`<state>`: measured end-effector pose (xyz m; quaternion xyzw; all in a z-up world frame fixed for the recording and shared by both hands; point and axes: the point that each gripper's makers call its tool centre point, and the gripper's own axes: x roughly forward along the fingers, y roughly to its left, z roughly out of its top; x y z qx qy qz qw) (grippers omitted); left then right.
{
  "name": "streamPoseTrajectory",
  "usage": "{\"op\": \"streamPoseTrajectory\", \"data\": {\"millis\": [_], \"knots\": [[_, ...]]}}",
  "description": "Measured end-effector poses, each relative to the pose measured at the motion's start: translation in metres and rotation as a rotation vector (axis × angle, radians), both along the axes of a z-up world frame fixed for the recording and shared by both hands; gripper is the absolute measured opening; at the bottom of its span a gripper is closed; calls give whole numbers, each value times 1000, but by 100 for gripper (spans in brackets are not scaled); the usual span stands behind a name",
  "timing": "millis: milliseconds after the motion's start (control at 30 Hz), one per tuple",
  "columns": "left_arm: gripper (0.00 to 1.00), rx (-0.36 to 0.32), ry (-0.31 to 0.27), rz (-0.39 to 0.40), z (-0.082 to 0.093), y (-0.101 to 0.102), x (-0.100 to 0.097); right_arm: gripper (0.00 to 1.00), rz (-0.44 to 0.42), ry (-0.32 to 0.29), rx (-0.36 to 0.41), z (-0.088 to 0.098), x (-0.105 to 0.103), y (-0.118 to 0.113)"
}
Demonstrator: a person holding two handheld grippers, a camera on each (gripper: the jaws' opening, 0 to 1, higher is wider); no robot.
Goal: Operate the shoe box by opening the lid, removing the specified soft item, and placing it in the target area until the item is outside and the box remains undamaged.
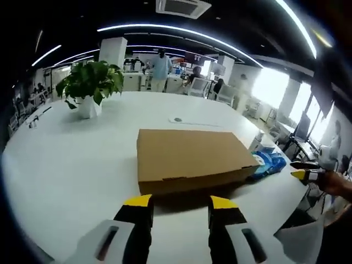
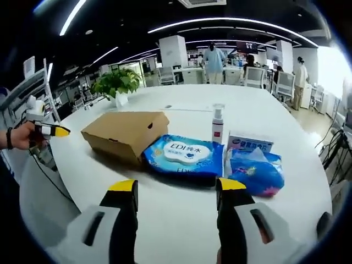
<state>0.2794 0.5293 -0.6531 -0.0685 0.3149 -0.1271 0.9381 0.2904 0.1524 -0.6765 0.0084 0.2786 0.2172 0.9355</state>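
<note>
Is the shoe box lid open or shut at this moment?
Shut. The shoe box lies flat on the table with its lid down and front flap tucked; both grippers sit back from it, jaws open.

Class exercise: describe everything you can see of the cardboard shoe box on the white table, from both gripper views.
The shoe box is plain brown cardboard, flat and rectangular, with no print visible. Its lid is shut, with slits along the front edge. It lies flat on the white table, looking undamaged. In the right gripper view a blue wipes pack lies against one side. Neither claw touches it.
</note>
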Motion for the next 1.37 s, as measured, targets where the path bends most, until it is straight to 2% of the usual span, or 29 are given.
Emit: {"op": "streamPoseTrajectory", "data": {"millis": [233,433,900,1367], "knots": [[40,-7,-3,15,1,-10,3,54,-19,8,12,-3,-3,-13],[41,25,-7,13,2,-13,4,54,-25,14,18,-4,-3,-21],[41,-5,-8,30,5,-17,8,53,-50,23,47,-6,-4,-23],[41,3,-6,13,7,-20,7,52,-65,32,60,-9,-8,-24]]}}
